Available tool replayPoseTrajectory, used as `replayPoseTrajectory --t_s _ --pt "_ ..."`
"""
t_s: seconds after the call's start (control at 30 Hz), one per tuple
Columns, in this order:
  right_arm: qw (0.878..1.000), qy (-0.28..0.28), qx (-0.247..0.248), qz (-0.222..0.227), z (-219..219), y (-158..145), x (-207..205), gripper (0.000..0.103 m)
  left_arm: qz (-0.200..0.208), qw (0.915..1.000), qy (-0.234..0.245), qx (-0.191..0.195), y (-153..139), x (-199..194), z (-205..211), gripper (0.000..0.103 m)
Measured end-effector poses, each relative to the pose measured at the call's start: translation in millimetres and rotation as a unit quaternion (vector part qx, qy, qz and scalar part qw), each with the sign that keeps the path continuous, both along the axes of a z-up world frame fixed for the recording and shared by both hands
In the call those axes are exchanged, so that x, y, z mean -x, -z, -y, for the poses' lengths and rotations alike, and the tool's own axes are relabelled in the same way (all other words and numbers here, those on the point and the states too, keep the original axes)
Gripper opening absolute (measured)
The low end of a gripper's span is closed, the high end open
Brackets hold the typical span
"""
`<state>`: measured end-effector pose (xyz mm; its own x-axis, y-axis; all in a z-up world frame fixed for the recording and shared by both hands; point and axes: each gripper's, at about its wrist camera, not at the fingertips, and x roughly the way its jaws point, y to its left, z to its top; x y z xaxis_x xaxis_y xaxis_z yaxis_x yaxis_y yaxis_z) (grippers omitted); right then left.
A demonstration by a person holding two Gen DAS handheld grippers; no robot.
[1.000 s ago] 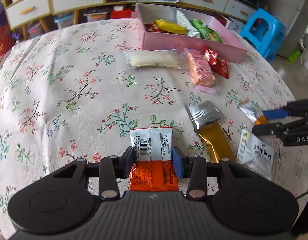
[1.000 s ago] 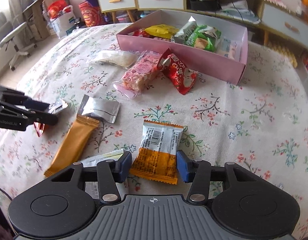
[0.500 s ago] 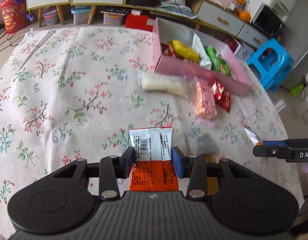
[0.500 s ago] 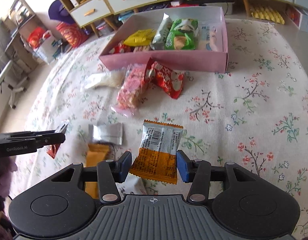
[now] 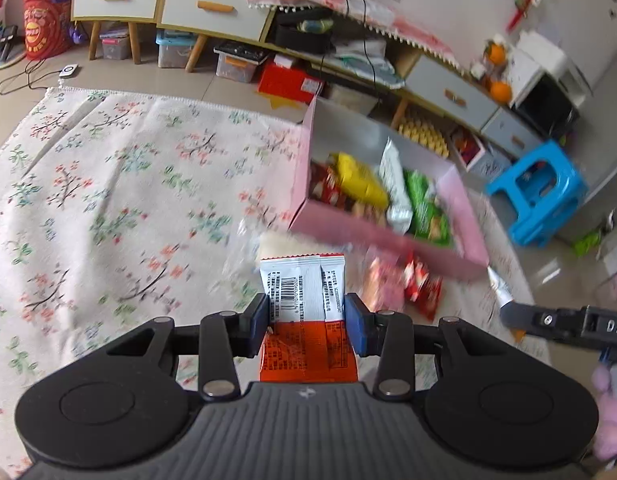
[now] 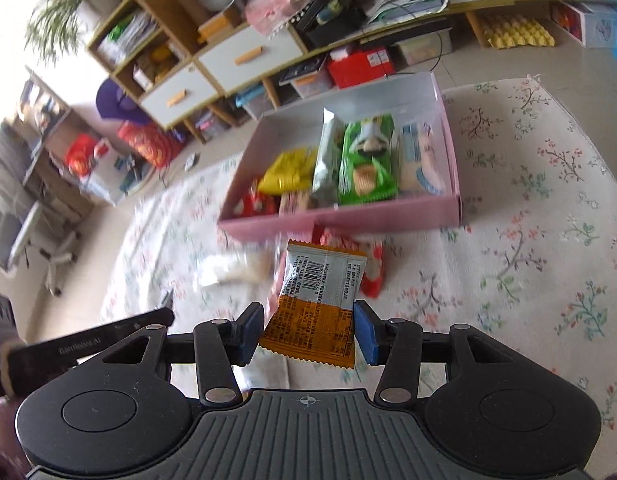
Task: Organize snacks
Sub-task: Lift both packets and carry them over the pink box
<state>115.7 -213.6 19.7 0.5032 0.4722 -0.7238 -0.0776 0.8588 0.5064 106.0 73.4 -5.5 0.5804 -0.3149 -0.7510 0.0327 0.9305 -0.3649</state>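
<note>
My left gripper (image 5: 306, 322) is shut on a red-and-white snack packet (image 5: 304, 304), held high above the floral tablecloth. My right gripper (image 6: 308, 330) is shut on an orange-and-white snack packet (image 6: 318, 300), also lifted. The pink box (image 5: 382, 236) lies ahead and right in the left wrist view, and ahead in the right wrist view (image 6: 348, 220), with yellow, green and white snacks inside. A red packet (image 5: 422, 284), a pink bar (image 5: 382, 280) and a clear pale packet (image 6: 244, 268) lie in front of the box. The right gripper shows in the left wrist view (image 5: 504, 312).
The floral tablecloth (image 5: 108, 200) covers the table. Low cabinets with drawers (image 5: 168, 4) and storage bins stand behind the table. A blue stool (image 5: 540, 196) is on the floor at right. An office chair (image 6: 28, 240) stands at left in the right wrist view.
Both grippers have risen and moved toward the pink box with their packets. The gold and silver packets on the table have dropped out of view.
</note>
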Motion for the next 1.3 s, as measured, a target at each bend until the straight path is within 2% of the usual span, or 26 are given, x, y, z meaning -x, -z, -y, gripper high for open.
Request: replayPoseTrajectory --t_s 0.23,0.4,0.6,0.7,0.93,1.3 --pt "0.997 0.049 -0.062 0.005 14.0 3.1 -25.4 0.047 0.031 0.9993 -0.018 0.011 -8.7 -20.6 22.8 0.037" --pt "0.995 0.076 -0.068 0.016 19.3 10.2 -41.1 0.047 0.043 0.9990 -0.007 -0.005 -13.3 -40.2 39.0 0.037" --pt "0.986 0.123 -0.104 0.038 28.5 19.6 -53.3 0.047 0.062 0.9979 -0.016 -0.010 -7.4 -61.6 46.0 0.037" --pt "0.983 0.140 -0.102 0.052 30.2 24.7 -61.1 0.047 0.077 0.9968 -0.020 -0.008 -0.3 -66.9 47.8 0.037" --pt "0.981 0.157 -0.082 0.073 30.4 36.0 -72.5 0.047 0.081 0.9960 -0.038 -0.001 12.4 -84.4 51.2 0.037" --pt "0.983 0.164 -0.057 0.067 33.1 49.4 -79.1 0.048 0.087 0.9951 -0.035 -0.030 20.4 -89.0 64.4 0.038"
